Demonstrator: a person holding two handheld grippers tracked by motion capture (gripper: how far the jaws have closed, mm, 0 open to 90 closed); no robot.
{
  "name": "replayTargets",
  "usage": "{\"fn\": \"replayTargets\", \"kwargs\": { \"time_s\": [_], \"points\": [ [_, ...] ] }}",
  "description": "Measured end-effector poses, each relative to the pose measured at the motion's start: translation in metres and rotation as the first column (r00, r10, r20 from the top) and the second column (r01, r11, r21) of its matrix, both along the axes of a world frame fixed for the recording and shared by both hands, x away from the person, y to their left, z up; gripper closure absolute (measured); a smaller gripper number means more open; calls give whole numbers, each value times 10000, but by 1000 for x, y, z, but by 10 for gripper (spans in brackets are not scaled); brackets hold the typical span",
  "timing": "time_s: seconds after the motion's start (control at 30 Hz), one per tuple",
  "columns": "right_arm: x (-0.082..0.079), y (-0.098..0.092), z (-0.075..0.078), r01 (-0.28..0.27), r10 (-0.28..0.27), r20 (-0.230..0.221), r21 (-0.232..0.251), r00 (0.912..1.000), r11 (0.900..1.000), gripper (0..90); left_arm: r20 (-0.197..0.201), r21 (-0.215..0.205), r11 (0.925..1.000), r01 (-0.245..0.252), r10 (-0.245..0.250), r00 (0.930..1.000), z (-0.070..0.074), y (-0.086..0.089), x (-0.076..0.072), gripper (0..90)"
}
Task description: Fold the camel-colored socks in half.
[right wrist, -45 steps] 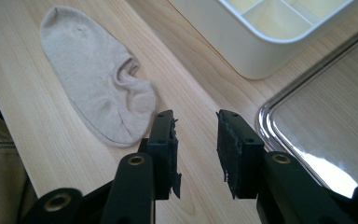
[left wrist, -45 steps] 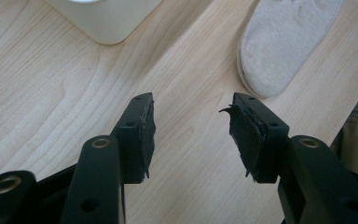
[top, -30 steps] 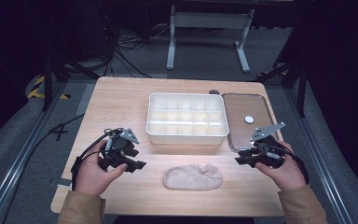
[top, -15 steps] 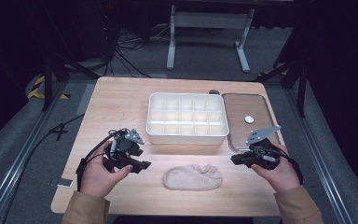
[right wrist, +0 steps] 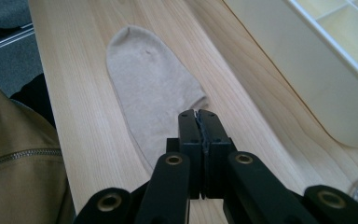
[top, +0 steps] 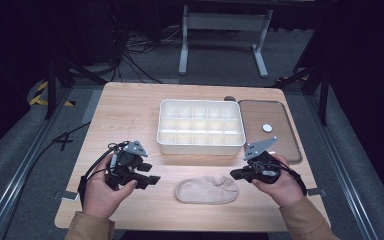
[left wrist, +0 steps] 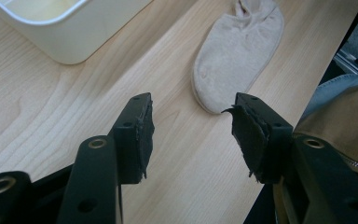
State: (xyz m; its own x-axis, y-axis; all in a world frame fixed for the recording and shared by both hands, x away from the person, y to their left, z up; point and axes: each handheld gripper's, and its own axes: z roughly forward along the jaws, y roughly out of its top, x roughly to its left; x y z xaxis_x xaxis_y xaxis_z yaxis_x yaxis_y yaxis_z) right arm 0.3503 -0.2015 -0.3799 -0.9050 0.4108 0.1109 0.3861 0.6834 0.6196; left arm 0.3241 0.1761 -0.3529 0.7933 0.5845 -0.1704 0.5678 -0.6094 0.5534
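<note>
Right claw (right wrist: 199, 114): jaws just clenched together, nothing visibly between them, tips above the cuff end of the flat beige fabric sock (right wrist: 149, 88). Left claw (left wrist: 191, 130): released, sock ahead of its tips, apart.

Judgement: reopen, drop onto the cuff, pinch one layer.

White plastic compartment tray (top: 200, 145) lies beyond both claws; bench (top: 130, 110) between is unobstructed.

Left claw (left wrist: 191, 135) gapes wide; right claw (right wrist: 199, 116) has just closed empty.

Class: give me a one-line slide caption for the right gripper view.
Right gripper, fingers shut together, over the near end of a beige sock beside a white tray.
</note>
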Motion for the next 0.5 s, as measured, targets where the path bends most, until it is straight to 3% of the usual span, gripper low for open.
{"fn": "replayTargets", "kwargs": {
  "time_s": [0.33, 0.4, 0.5],
  "points": [
    [-2, 25, -15, -273, 271, 220, 90, 9994, 9996, 895, -124, 100, 9999, 12, -11, 9999, -4, -6, 2, 480],
    [-3, 31, -21, -376, 374, 102, 244, 9992, 9990, 895, 23, 184, 9998, 8, -8, 10000, -8, -10, 0, 487],
    [-5, 40, -28, -506, 506, 84, 28, 9987, 9987, 895, 10, -35, 9999, -111, 111, 9999, -13, -13, -1, 501]
  ]
}}
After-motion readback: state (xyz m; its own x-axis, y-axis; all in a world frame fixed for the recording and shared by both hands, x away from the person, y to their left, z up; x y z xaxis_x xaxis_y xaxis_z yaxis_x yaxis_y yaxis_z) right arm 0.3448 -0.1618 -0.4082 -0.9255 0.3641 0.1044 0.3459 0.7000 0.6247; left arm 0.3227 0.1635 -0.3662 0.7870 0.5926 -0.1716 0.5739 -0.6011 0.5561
